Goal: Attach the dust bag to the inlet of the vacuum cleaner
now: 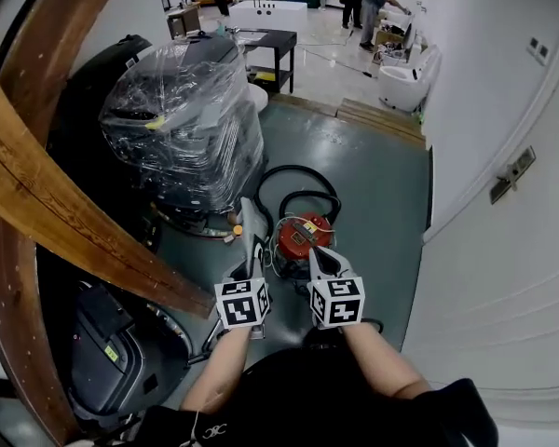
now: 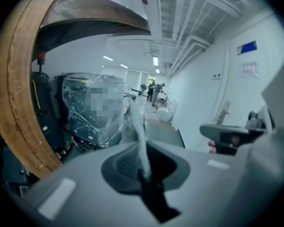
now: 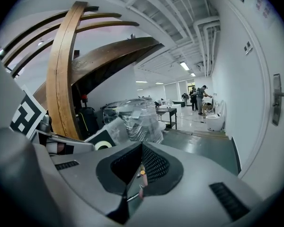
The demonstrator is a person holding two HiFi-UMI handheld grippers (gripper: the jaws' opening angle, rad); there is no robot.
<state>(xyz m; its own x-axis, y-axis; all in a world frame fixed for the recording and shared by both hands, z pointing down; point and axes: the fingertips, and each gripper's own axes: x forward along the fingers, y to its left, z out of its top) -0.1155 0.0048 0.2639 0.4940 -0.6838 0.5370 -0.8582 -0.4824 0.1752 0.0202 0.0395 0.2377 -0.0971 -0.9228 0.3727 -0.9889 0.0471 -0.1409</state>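
Two tongs — left gripper [image 1: 255,266] clamped on one thin whitish dust bag [image 1: 252,226] just beside one round red vacuum cleaner [image 1: 301,236] on green floor [image 1: 373,184]; right gripper [image 1: 319,254] pinched closed, empty.

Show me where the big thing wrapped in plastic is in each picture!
Head view: plastic-wrapped machine, upper left of the middle.
Left gripper view: the machine, left of the middle.
Right gripper view: the machine, in the middle.
Shared landmark: curved wooden beam, left of it in every view.
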